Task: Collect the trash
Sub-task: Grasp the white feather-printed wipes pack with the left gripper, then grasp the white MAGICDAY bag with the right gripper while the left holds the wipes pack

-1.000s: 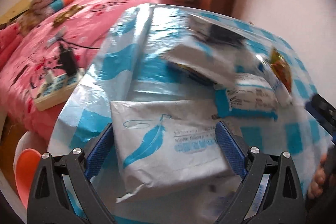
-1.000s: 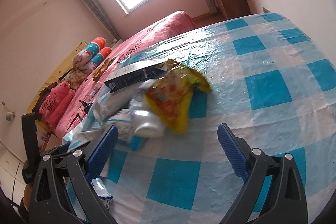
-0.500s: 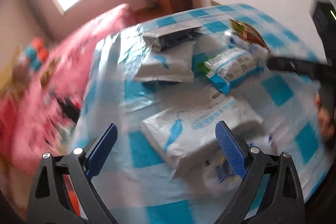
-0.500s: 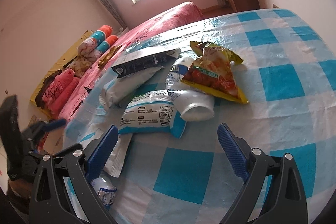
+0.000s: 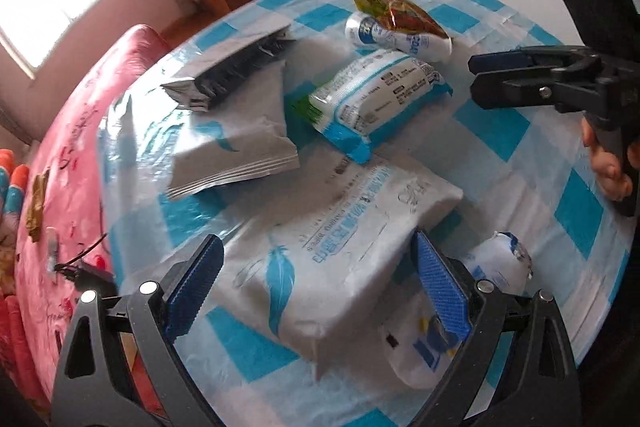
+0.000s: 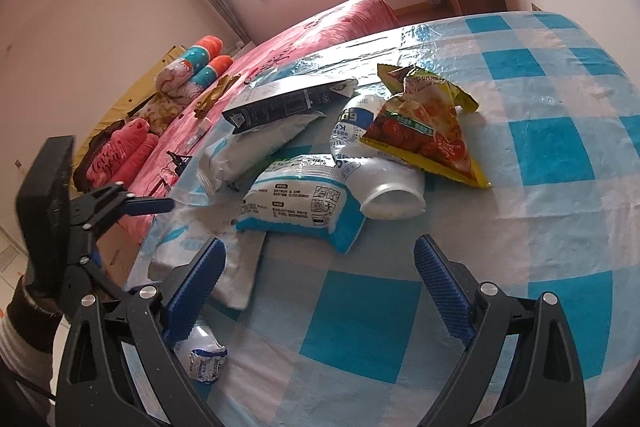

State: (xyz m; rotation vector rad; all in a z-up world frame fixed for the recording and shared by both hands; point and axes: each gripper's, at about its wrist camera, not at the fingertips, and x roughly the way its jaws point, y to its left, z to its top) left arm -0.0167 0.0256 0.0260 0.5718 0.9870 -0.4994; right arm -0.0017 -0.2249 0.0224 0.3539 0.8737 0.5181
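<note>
The left gripper (image 5: 316, 279) is spread wide, its fingers either side of the white feather pack (image 5: 348, 247); whether the pads touch it is unclear. A crumpled bottle (image 5: 500, 263) lies just outside its right finger. The right gripper (image 6: 320, 279) is also spread, holding nothing; beyond its fingertips lie the wipes pack (image 6: 300, 203), a bottle (image 6: 384, 187) and the snack bag (image 6: 424, 131).

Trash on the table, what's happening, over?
Left tongs open, over white feather pack. Right tongs open, empty. Wrappers and bottles piled on checked cloth. Nothing picked up yet.
</note>
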